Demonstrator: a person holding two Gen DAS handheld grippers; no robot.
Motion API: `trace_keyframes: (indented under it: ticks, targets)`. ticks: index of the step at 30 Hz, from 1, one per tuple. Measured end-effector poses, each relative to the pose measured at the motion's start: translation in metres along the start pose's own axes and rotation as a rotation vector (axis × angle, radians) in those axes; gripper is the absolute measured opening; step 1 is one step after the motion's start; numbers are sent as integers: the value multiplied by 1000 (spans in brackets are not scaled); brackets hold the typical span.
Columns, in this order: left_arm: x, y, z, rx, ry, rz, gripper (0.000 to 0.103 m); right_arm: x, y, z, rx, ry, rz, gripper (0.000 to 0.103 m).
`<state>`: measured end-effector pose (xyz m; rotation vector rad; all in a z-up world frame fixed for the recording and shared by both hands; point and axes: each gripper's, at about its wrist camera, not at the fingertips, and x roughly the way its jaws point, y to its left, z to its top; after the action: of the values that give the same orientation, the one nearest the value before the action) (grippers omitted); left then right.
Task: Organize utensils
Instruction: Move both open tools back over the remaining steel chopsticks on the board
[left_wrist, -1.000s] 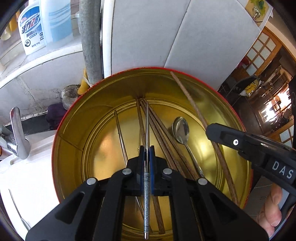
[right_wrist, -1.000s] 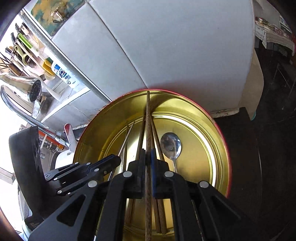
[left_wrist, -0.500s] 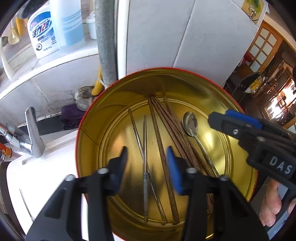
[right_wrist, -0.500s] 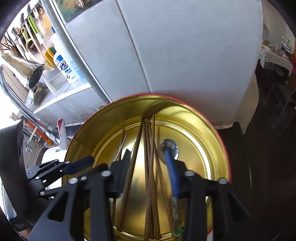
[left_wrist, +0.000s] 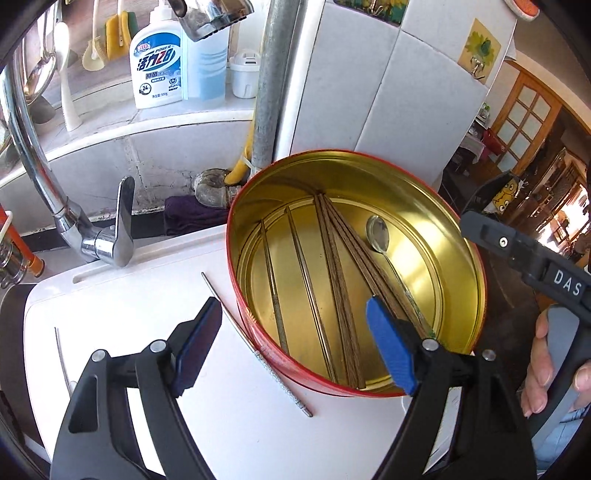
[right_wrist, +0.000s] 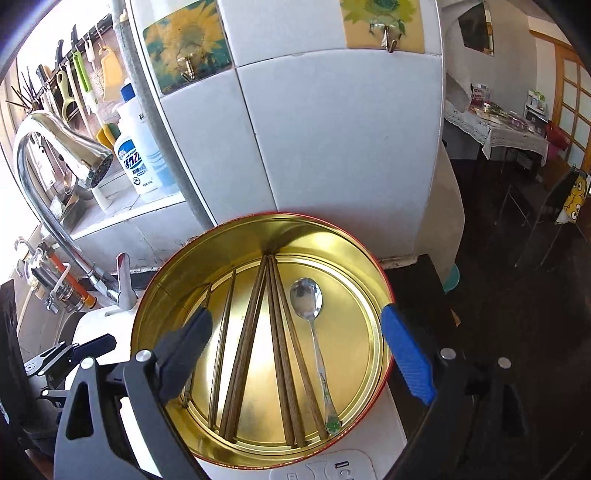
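Note:
A round red tin with a gold inside (left_wrist: 258, 325) (right_wrist: 173, 280) stands on a white surface. In it lie several wooden chopsticks (left_wrist: 340, 273) (right_wrist: 277, 332), two metal chopsticks (left_wrist: 306, 280) (right_wrist: 223, 332) and a metal spoon (left_wrist: 380, 236) (right_wrist: 310, 306). One more metal chopstick (left_wrist: 258, 350) lies on the white surface just left of the tin. My left gripper (left_wrist: 295, 343) is open and empty above the tin's near left rim. My right gripper (right_wrist: 295, 354) is open and empty above the tin.
A chrome faucet (left_wrist: 74, 218) (right_wrist: 59, 140) stands to the left, with a sink beyond. A detergent bottle (left_wrist: 157, 55) stands on the ledge behind. A grey pipe (left_wrist: 269, 85) and a white tiled wall (right_wrist: 332, 129) rise behind the tin. Another thin metal utensil (left_wrist: 61, 354) lies far left.
Both grippers opened and let go: the left dropped a metal chopstick, the right a wooden one, into the tin. Both pulled back and up; the left shifted left.

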<state>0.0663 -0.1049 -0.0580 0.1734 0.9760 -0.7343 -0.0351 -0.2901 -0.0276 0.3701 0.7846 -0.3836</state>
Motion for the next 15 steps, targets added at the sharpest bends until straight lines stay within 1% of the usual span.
trace_keyframes:
  ticks: [2,5,10,15]
  targets:
    - [-9,5,-8,-20,-7,-3,79,-7,4,-4,-2,-6,3,94]
    - [-23,21,-23,-56,-11,11,79,-17,13,-11,-7,-16,14,94]
    - [-46,61,-52,-138,-5,70,79,-28,35,-24,-38,-27,55,95]
    - [-64,101,-73,-225,-2,125,79,-29,61,-32,-75,-20,108,95]
